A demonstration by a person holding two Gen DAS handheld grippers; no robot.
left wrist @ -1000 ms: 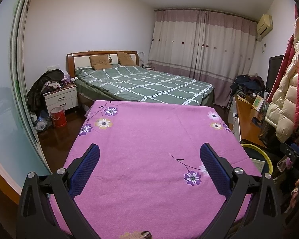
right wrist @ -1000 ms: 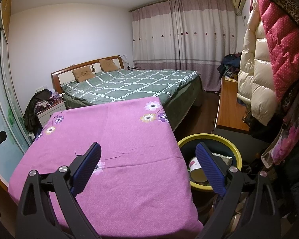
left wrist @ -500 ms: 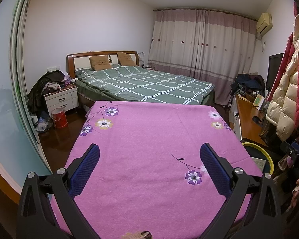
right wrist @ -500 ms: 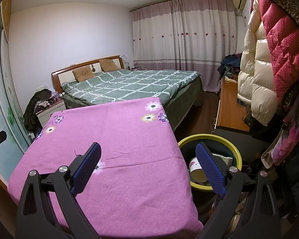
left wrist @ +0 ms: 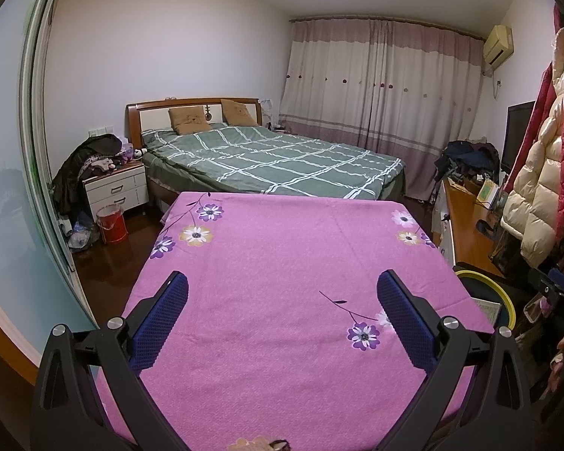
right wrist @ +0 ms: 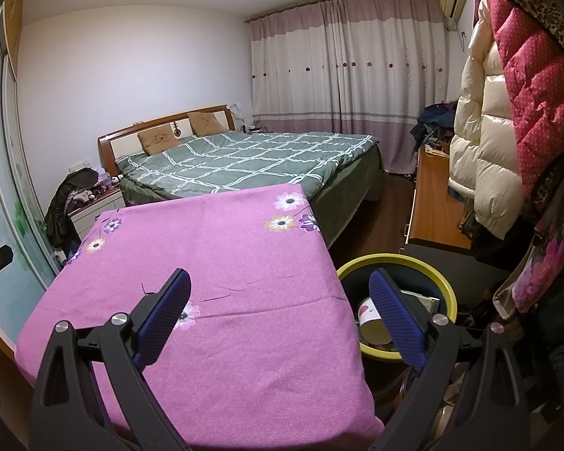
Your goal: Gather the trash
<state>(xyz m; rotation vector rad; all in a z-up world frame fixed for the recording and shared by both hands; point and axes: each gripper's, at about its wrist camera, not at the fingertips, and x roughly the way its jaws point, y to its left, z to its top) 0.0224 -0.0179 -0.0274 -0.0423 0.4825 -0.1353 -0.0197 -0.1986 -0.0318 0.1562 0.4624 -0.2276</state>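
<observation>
bedroom behind, pink flowered cloth under my left gripper, jaws wide and holding nothing, no trash visible on it. right view: my right gripper gapes empty too, beside the yellow-rimmed bin (a paper cup already inside). swinging blind, i might clip that rim.
</observation>
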